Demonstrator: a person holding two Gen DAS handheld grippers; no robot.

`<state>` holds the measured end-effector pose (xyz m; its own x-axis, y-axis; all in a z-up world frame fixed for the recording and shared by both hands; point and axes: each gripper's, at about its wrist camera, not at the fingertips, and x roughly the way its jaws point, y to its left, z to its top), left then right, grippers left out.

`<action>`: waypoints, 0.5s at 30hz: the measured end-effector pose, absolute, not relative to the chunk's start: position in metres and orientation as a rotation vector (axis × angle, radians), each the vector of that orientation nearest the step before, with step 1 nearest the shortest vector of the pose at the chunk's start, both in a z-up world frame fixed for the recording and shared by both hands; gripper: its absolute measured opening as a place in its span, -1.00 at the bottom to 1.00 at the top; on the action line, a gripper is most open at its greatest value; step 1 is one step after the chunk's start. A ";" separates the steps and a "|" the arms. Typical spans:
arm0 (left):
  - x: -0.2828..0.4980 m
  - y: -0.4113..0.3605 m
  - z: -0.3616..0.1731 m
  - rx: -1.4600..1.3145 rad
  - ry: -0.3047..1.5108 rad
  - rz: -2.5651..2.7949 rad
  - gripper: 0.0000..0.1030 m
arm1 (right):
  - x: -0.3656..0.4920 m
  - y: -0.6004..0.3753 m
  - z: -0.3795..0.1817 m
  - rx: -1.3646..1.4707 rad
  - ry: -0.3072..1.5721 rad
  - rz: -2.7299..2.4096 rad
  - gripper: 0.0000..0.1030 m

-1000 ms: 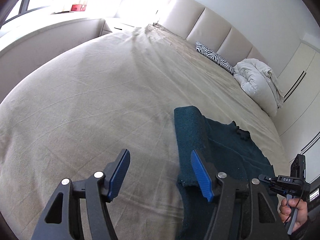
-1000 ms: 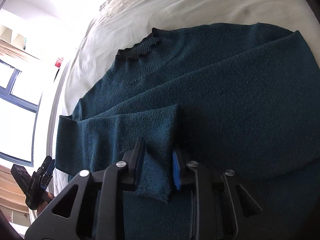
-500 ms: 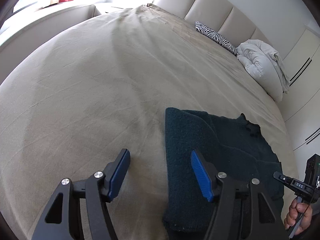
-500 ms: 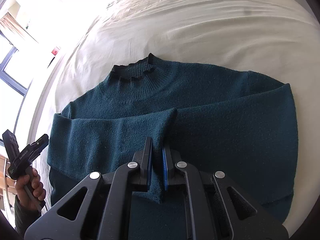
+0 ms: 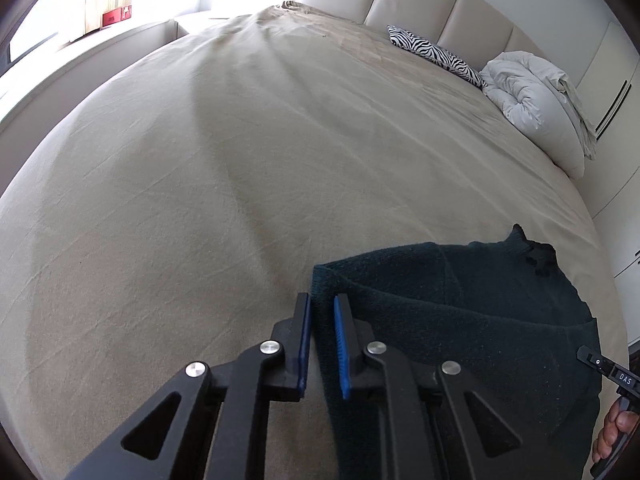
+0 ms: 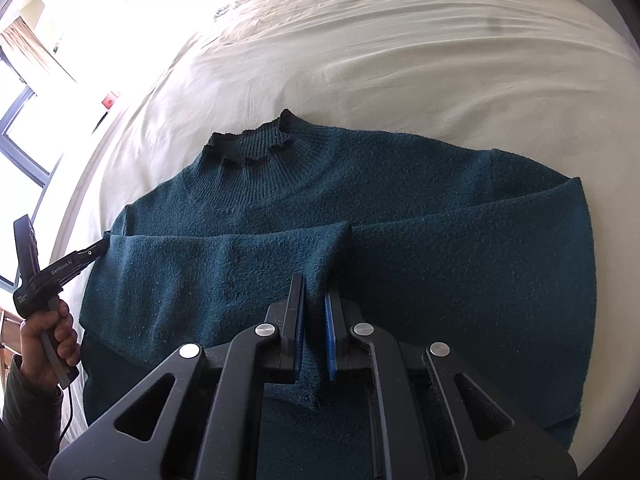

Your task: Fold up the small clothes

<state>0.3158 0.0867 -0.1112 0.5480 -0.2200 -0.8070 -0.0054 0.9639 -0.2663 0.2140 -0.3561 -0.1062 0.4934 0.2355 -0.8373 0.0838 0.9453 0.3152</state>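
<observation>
A zebra pillow [image 5: 434, 53] and white duvet [image 5: 536, 98] sat by the headboard, well clear of your sweater [image 6: 400, 208]. The sweater lay flat across the bed [image 5: 240, 160], collar [image 6: 250, 148] toward the headboard. Your right gripper [image 6: 313, 320] pinched a folded sleeve's cuff; only the left view showed your left gripper [image 5: 321, 338] pinching the sweater's edge.

Wide bed [image 5: 280, 152] w/ beige sheet. Lying on it: teal sweater [image 6: 400, 208] near edge, zebra pillow [image 5: 432, 54] & white duvet [image 5: 532, 100] by headboard.
</observation>
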 end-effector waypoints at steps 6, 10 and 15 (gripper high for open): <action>0.307 0.085 -0.120 -0.217 0.931 -0.122 -0.78 | 0.214 -0.366 -0.118 0.345 1.054 0.063 -0.87; 0.309 0.085 -0.121 -0.203 0.929 -0.121 -0.78 | 0.213 -0.377 -0.124 0.396 1.032 0.062 -0.88; 0.288 0.083 -0.099 -0.135 0.881 -0.054 -0.59 | 0.199 -0.378 -0.109 0.413 1.007 0.062 -0.83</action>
<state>0.2878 0.0832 -0.0994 0.6357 -0.1029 -0.7650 -0.0081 0.9901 -0.1399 0.1990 -0.3784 -0.1091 0.5396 0.2385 -0.8074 0.1376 0.9211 0.3641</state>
